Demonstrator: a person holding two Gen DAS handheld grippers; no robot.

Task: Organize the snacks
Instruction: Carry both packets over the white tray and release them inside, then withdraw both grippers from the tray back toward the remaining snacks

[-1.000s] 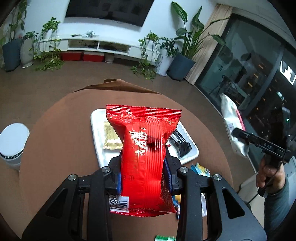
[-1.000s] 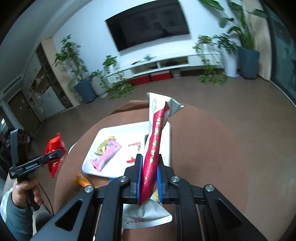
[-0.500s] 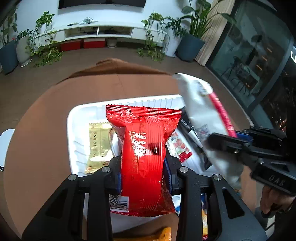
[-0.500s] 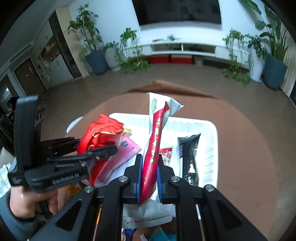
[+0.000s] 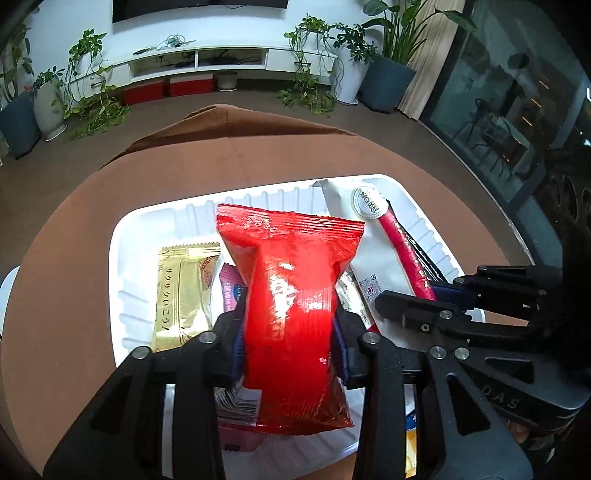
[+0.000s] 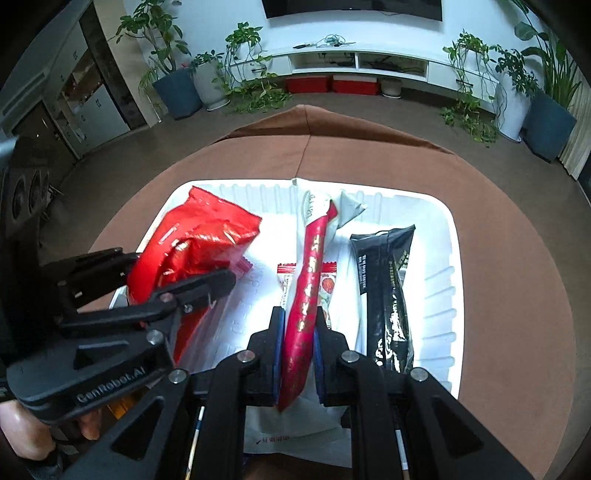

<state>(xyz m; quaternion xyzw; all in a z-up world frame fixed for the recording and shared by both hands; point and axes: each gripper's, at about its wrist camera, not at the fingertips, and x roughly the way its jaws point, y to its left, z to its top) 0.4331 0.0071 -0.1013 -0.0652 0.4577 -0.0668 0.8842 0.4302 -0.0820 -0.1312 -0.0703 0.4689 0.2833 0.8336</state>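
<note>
Only my left camera showed the flat gold foil packet [image 5: 183, 291] lying in the white ribbed plastic tray [image 5: 147, 225]; only my right showed the long black bar wrapper [image 6: 386, 295]. My left gripper [image 5: 288, 332] clamped a glossy red crinkled pouch [image 5: 291, 299] over the tray. My right gripper [image 6: 299, 328] pinched a white-and-red sachet [image 6: 308, 288] edge-on there.

You're in somebody's living room: wall-mounted TV [image 6: 352, 7] over a long white media console [image 6: 369, 61], potted plants [image 6: 173, 74] lined up along the wall, a curtain [image 5: 424, 62] beside big dark glass doors [image 5: 498, 103], and a round brown tabletop [image 5: 258, 162] in the middle.
</note>
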